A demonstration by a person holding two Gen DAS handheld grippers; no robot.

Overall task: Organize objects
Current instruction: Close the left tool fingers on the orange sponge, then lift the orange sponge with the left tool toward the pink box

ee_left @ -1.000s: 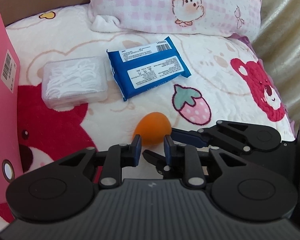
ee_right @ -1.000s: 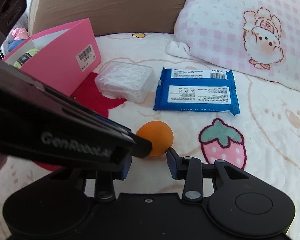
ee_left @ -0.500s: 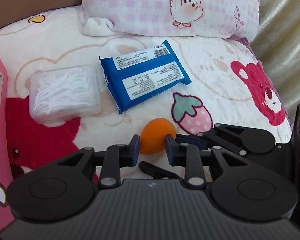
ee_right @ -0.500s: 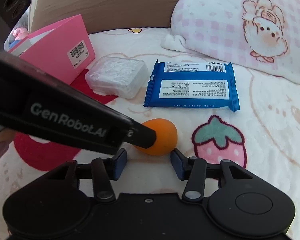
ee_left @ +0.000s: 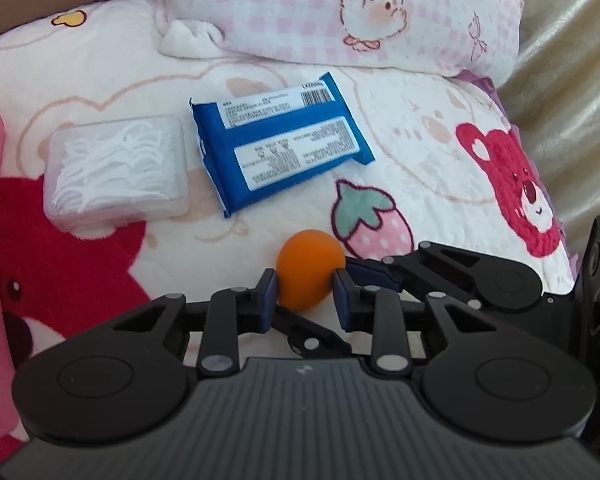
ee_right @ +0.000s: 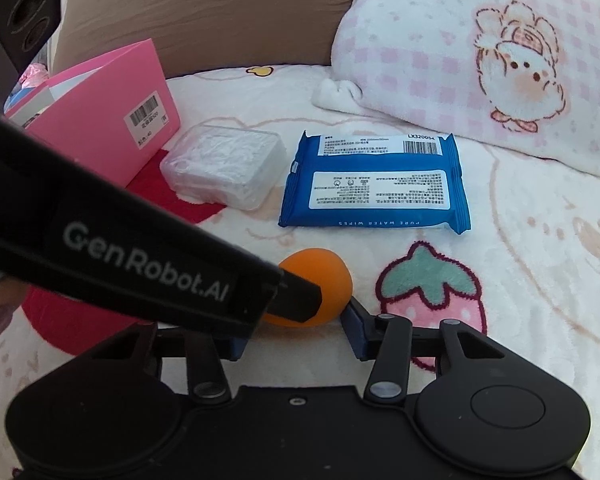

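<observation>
Below, two hand-held grippers meet over one orange sponge [ee_left: 309, 270] lying on a plush blanket [ee_left: 420, 152] printed with bears and strawberries. Left wrist view: the left gripper [ee_left: 305, 291] brackets the egg-shaped sponge, one blue pad at each flank; both pads appear to touch it, so this gripper is clamped on the sponge. To the right, the right gripper [ee_left: 350, 280] reaches in from the side, one blue-padded finger [ee_left: 370, 272] touching the sponge's right edge just behind the left gripper's right pad.

Right wrist view: the sponge [ee_right: 332, 280] sits ahead of the right gripper [ee_right: 296, 338]. Its right pad rests against the sponge; its left pad is hidden behind the left gripper's body [ee_right: 140, 264], which crosses the frame diagonally, its tip overlapping the sponge. The right jaws have just been closing with the sponge between them, though contact on the hidden side cannot be confirmed.

Farther back on the blanket lie a blue pack of wipes [ee_right: 374, 184], label side up, and just beside it to the left a clear box of floss picks [ee_right: 224, 166]. A pink box [ee_right: 116, 128] stands open at the far left, near the clear box. A pink checked pillow [ee_right: 480, 56] rests along the blanket's far edge.
</observation>
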